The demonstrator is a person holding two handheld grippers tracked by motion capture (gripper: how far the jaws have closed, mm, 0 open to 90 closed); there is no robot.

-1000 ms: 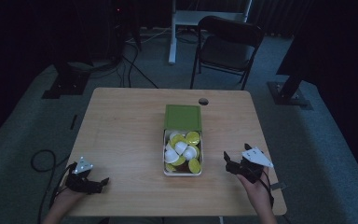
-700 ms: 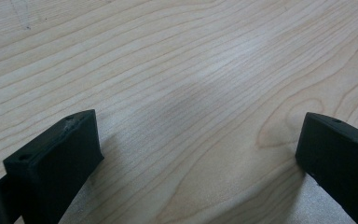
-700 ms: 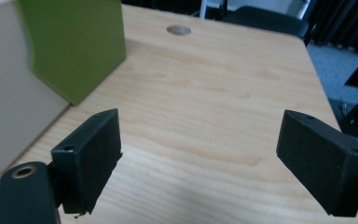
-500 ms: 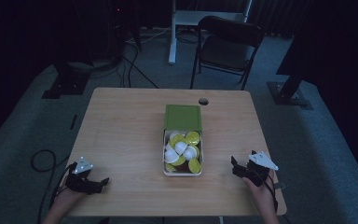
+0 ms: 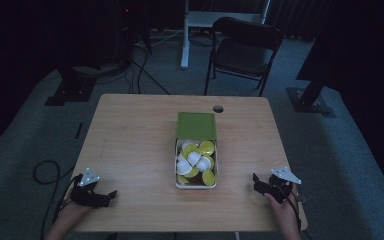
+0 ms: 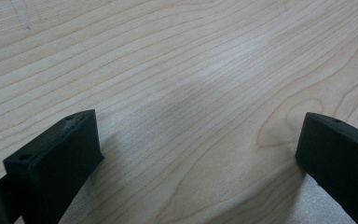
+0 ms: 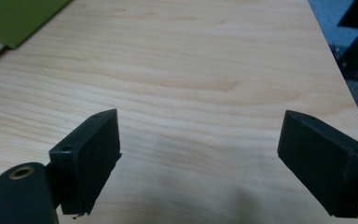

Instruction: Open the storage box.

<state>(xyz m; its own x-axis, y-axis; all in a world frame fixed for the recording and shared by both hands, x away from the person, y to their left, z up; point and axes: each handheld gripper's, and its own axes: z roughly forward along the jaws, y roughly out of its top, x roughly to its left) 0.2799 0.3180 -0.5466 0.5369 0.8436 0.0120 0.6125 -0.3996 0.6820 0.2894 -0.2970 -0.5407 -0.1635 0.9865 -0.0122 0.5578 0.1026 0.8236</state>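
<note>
A shallow rectangular white box (image 5: 196, 184) sits at the middle of the table, nearer the person's edge, holding a heap of small round capsules (image 5: 196, 161) with smooth yellow-green and white tops. Its flat, matte green lid (image 5: 196, 125) lies hinged back or propped at the far end, touching the box; a corner of the same green surface (image 7: 16, 18) shows at the top left of the right gripper view. The table (image 5: 135, 145) is pale wood with long wavy grain, rectangular with rounded corners, and has a small dark round hole (image 5: 218, 108) near its far edge.

The left gripper (image 5: 111, 194) rests low at the near left corner, well apart from the box; in its own view (image 6: 198, 154) the two blocky black jaws stand wide apart over bare wood, grasping nothing. The right gripper (image 5: 255, 179) sits at the near right corner under a grey three-cornered plate; its view (image 7: 199, 158) likewise shows the jaws spread wide and empty.

Beyond the table, a dark folding chair (image 5: 245, 50) stands on grey carpet.
</note>
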